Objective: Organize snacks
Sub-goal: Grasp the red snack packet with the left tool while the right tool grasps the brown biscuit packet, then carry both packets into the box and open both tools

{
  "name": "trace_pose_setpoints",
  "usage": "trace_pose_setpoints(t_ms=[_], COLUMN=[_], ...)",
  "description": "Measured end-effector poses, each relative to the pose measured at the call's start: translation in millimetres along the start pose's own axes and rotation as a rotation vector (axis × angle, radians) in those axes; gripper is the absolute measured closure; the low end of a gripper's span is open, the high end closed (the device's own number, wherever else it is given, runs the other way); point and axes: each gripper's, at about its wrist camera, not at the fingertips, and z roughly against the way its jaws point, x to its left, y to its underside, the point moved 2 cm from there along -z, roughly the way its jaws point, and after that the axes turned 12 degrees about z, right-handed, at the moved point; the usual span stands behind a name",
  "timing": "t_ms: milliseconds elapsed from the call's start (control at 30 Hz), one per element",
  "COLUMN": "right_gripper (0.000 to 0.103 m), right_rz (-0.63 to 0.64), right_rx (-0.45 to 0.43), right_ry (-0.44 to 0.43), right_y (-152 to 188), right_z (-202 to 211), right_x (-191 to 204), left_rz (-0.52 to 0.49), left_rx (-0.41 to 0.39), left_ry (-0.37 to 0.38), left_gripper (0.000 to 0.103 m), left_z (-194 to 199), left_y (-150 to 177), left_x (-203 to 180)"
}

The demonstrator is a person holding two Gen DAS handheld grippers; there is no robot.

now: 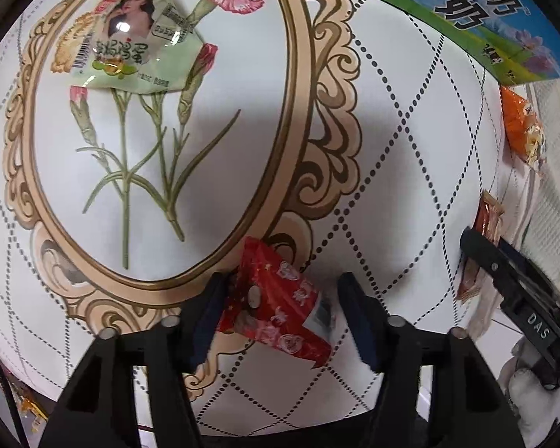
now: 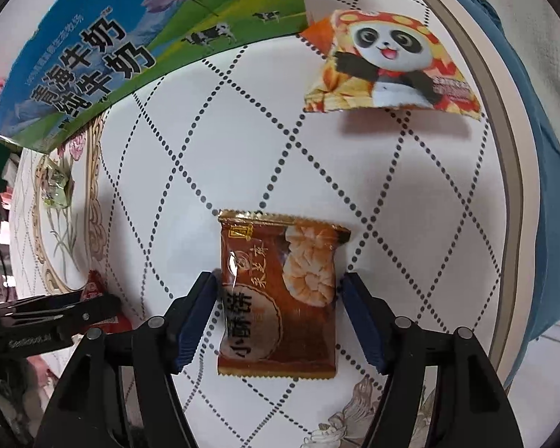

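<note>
From the left wrist, the left hand-held gripper (image 1: 280, 310) stands with its jaws apart over the desk (image 1: 410, 186), which wears a white cloth printed with carnations and dotted diamonds. A red snack packet (image 1: 276, 306) lies flat between the jaws, its left edge against the left pad while the right pad stands clear of it. Ahead and to the left of this hand-held gripper lies a pale green packet (image 1: 130, 41) bearing a woman's portrait. Along the far edge ahead runs a milk carton box (image 1: 448, 3) in blue and green. Far to the right, an orange packet (image 1: 522, 127) sits near the cloth's edge, and the right hand-held gripper (image 1: 478, 250) reaches in beside a brown packet (image 1: 487, 216).

From the right wrist, the right hand-held gripper (image 2: 278, 291) also has its jaws apart, straddling the brown packet (image 2: 276, 295), which lies flat on the desk (image 2: 410, 194); whether the pads touch it I cannot tell. Ahead and to the right lies the orange packet (image 2: 388, 67), showing a panda. Ahead-left stands the milk carton box (image 2: 130, 41). Far left, the left hand-held gripper (image 2: 93, 310) sits at the red snack packet (image 2: 95, 287)
</note>
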Motion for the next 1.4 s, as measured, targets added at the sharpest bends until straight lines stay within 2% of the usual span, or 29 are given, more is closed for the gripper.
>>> trace_pose_setpoints(t_ms=[133,367,400,567,700,833,900,1067,1167,1267,1400], right_gripper=[0.044,0.044,0.044,0.044,0.044,0.044,0.044,0.044,0.044,0.044,0.044], right_rz=[0.057,0.109,0.110,0.119,0.120,0.122,0.125,0.149,0.150,0.157,0.159], right_rx=[-0.023,-0.057,-0.066,-0.119,-0.201,-0.298,-0.342,-0.404,-0.395,-0.358,-0.289], right_ry=[0.047,0.035,0.023,-0.045,-0.107,-0.140,-0.144,-0.085,-0.053,-0.030,-0.018], right_y=[-4.6,-3.8,-0.1,-13.8,-34.0,-65.2,-89.4,-166.0,-205.3,-237.0,-278.5], right_z=[-9.1,8.7,18.5,53.3,94.3,137.2,156.3,166.7,158.8,140.8,113.2], right_x=[13.3,51.6,44.7,54.4,68.9,74.0,72.5,75.1,68.5,61.9,56.3], left_rz=[-0.012,-0.019,-0.021,-0.048,-0.089,-0.123,-0.134,-0.141,-0.136,-0.115,-0.105], left_rx=[-0.005,-0.033,-0.040,-0.120,-0.194,-0.249,-0.281,-0.342,-0.352,-0.323,-0.298], left_ry=[0.005,0.061,0.074,0.157,0.229,0.276,0.267,0.172,0.085,0.030,-0.044], left_gripper=[0.060,0.061,0.061,0.061,0.061,0.061,0.061,0.061,0.061,0.061,0.061], left_z=[3.4,34.7,41.0,97.3,149.7,194.1,210.1,226.6,221.2,212.1,193.5], left_y=[9.3,21.1,21.6,19.9,9.1,-28.5,-48.0,-108.2,-153.1,-190.2,-221.3], left_x=[1.7,-1.1,-3.1,-20.3,-40.4,-54.8,-60.0,-65.4,-66.6,-60.0,-53.4])
